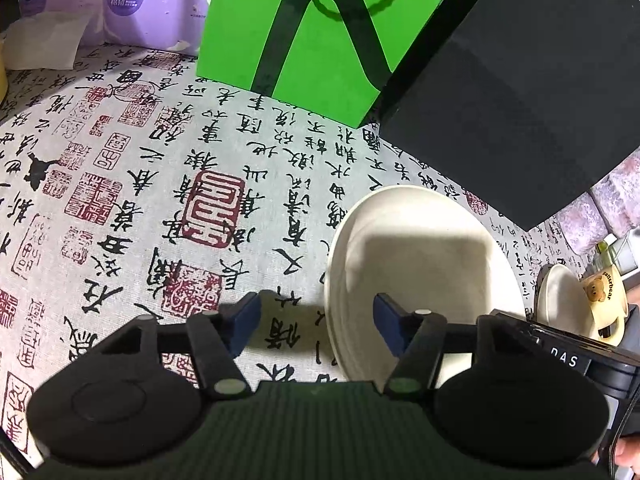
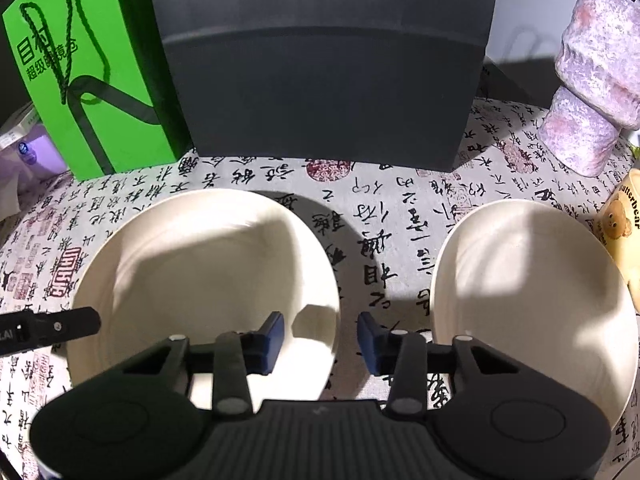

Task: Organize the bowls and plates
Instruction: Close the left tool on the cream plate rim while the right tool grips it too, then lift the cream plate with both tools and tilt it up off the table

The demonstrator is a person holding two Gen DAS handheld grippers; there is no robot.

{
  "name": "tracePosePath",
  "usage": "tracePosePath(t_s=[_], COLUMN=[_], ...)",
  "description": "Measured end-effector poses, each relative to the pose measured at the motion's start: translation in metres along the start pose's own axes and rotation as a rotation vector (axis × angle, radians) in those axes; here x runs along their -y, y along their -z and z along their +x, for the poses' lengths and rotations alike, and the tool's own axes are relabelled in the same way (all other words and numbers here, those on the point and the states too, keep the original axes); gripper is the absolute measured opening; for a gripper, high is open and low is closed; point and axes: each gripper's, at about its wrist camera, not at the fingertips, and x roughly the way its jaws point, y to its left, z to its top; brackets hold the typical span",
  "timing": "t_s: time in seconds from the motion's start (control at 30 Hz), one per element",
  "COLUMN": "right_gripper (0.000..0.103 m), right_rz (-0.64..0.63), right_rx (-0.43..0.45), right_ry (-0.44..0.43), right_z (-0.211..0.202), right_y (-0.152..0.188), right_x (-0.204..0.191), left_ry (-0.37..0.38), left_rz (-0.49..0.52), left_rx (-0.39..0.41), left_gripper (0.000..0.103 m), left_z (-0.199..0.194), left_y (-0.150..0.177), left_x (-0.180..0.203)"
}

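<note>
Two cream-white plates lie on the calligraphy tablecloth. In the right wrist view the left plate (image 2: 192, 264) and the right plate (image 2: 532, 280) sit side by side, a strip of cloth between them. My right gripper (image 2: 320, 342) is open and empty, its left finger over the left plate's right rim, its right finger over the cloth. In the left wrist view my left gripper (image 1: 316, 326) is open and empty, straddling the left rim of that plate (image 1: 420, 264). The second plate (image 1: 560, 300) shows at far right. The left gripper's finger (image 2: 60, 326) pokes in at the left.
A green paper bag (image 1: 304, 36) and a black box (image 1: 520, 92) stand behind the plates. A cream bear mug (image 2: 624, 224) sits at the right, a pink cloth roll (image 2: 588, 92) behind it. Purple tissue packs (image 1: 132, 8) lie at the far left.
</note>
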Motion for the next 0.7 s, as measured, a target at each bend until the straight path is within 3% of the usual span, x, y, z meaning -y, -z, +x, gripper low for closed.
tracePosePath(t_s=[0.17, 0.23, 0.3, 0.4, 0.47, 0.7], right_gripper=[0.020, 0.018, 0.018, 0.018, 0.018, 0.018], right_rz=[0.002, -0.007, -0.015, -0.033, -0.036, -0.074], right_rx=[0.003, 0.003, 0.010, 0.017, 0.022, 0.038], right_ry=[-0.003, -0.002, 0.006, 0.016, 0.015, 0.026], right_z=[0.002, 0.003, 0.002, 0.002, 0.001, -0.002], right_y=[0.001, 0.002, 0.003, 0.005, 0.006, 0.009], right_x=[0.002, 0.001, -0.001, -0.003, -0.003, -0.009], left_ry=[0.000, 0.002, 0.001, 0.015, 0.018, -0.007], left_rz=[0.002, 0.002, 0.001, 0.006, 0.020, 0.055], left_rx=[0.000, -0.002, -0.010, -0.016, -0.008, 0.020], left_gripper=[0.052, 0.042, 0.026, 0.014, 0.009, 0.009], left_z=[0.000, 0.001, 0.002, 0.003, 0.003, 0.001], left_y=[0.000, 0.000, 0.001, 0.002, 0.003, 0.005], left_x=[0.000, 0.000, 0.000, 0.001, 0.004, 0.009])
